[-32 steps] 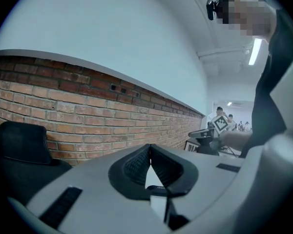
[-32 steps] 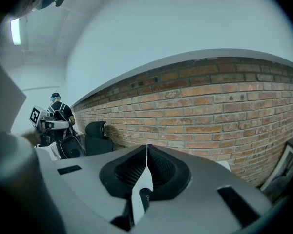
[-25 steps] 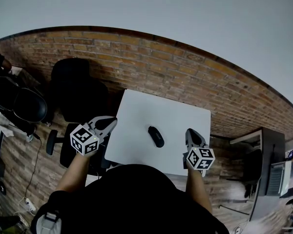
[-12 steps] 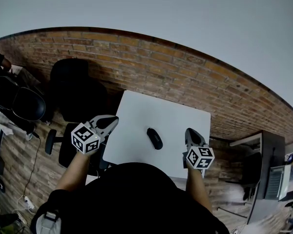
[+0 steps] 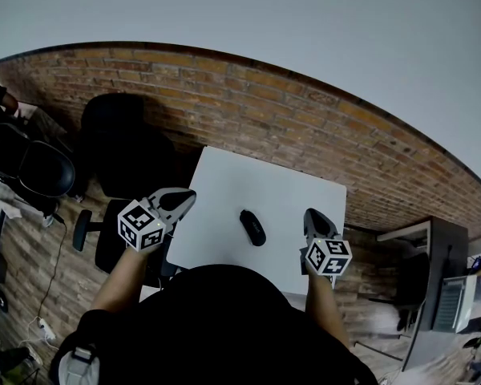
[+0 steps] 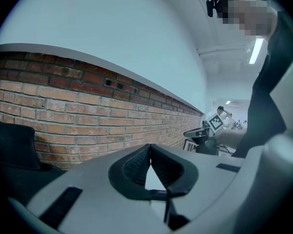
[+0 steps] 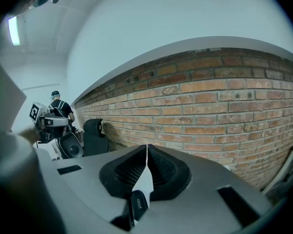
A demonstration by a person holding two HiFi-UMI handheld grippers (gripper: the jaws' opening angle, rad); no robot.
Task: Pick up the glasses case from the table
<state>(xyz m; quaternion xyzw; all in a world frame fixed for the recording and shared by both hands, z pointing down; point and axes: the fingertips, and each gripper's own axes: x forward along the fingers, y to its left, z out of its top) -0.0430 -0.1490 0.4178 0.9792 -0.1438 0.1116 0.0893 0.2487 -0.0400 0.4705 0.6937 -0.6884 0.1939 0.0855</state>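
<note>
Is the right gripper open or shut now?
Shut: in the right gripper view the right gripper has its fingers touching at the tips, nothing between them. The glasses case lies on the table, not held.

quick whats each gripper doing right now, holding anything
Left gripper: shut, holding nothing.
Right gripper: shut, holding nothing.

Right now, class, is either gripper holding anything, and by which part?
Nothing is held. The left gripper and right gripper have their jaws shut and empty; the case lies on the table between them.
</note>
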